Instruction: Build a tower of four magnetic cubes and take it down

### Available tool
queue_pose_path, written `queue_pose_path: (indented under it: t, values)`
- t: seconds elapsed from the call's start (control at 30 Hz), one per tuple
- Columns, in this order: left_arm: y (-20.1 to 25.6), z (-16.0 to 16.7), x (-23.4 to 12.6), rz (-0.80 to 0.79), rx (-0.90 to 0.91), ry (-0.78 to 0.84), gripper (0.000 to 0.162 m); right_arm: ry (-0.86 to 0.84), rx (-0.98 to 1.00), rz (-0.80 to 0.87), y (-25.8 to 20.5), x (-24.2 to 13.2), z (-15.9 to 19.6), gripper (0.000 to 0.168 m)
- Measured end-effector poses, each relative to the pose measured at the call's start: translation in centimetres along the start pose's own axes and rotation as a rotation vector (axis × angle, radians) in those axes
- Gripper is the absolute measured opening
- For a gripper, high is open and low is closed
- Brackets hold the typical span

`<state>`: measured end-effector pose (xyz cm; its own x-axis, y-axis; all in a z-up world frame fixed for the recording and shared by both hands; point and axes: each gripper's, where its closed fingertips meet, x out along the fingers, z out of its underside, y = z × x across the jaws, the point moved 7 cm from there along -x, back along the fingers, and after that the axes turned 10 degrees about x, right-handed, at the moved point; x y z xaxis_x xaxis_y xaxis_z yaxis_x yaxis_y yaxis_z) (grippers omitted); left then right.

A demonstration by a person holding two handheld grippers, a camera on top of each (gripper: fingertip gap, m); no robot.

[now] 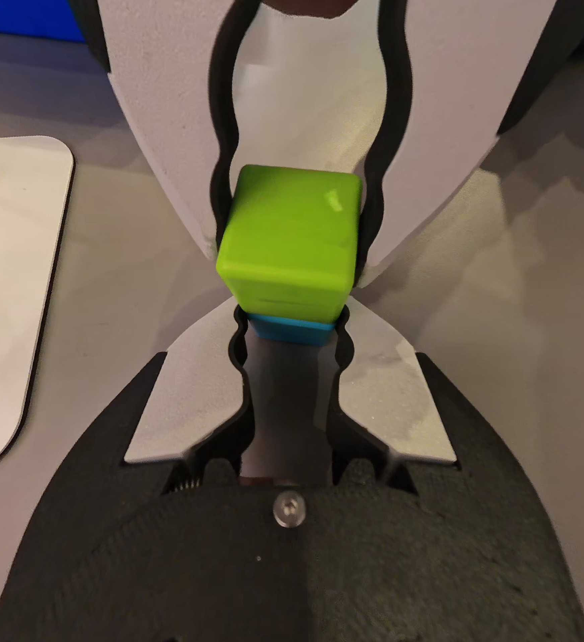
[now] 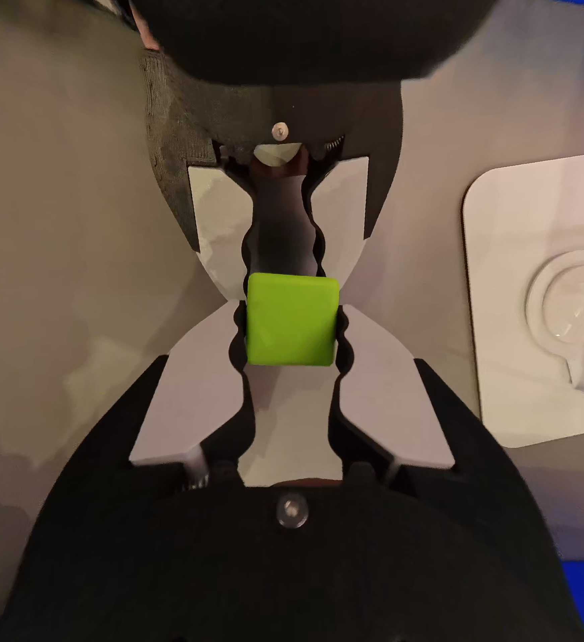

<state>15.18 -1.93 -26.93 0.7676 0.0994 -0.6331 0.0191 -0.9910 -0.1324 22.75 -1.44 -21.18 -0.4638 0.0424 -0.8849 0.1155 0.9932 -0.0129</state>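
Note:
A green cube (image 1: 287, 236) sits on top of a blue cube (image 1: 290, 333), and the two touch. My left gripper (image 1: 290, 323) comes in from the bottom of the left wrist view and is shut on the blue cube. My right gripper (image 1: 289, 267) comes in from the opposite side and is shut on the green cube. In the right wrist view, my right gripper (image 2: 290, 333) clamps the green cube (image 2: 290, 323) between its black pads. The left gripper (image 2: 289, 290) faces it from above. The blue cube is hidden there. No other cubes are in view.
A white rounded board (image 1: 12, 278) lies on the grey table (image 1: 492, 312) to the left. In the right wrist view the board (image 2: 527, 222) is at the right and carries a clear round plastic fitting (image 2: 568, 305). A blue object (image 1: 23, 21) is at the far edge. The grippers are tip to tip, or close to it.

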Motion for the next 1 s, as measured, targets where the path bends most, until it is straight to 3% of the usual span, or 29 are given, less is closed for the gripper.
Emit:
queue_pose_path:
  t: [0.13,0.27,0.43,0.57,0.7,1.0]
  values:
    - [0.0,0.0,0.0,-0.004,0.004,-0.001,0.048,0.119,0.085,-0.066,0.9,-1.3,-0.6,0.05]
    - [0.0,0.0,0.0,-0.004,0.005,-0.001,0.048,0.292,0.126,0.002,2.2,-6.7,-0.9,0.05]
    - [0.0,0.0,0.0,-0.005,0.007,-0.001,0.048,0.438,0.212,0.29,5.3,-15.9,2.4,0.05]
    - [0.0,-0.1,0.1,-0.005,0.011,-0.001,0.048,0.395,0.346,0.513,8.8,-20.2,7.9,0.05]
    - [0.0,-0.1,0.1,-0.004,0.013,-0.001,0.049,0.27,0.497,0.575,12.8,-20.0,13.3,0.05]
    - [0.0,-0.1,0.1,-0.002,0.012,0.0,0.049,-0.02,0.606,0.401,17.2,-11.4,18.8,0.05]
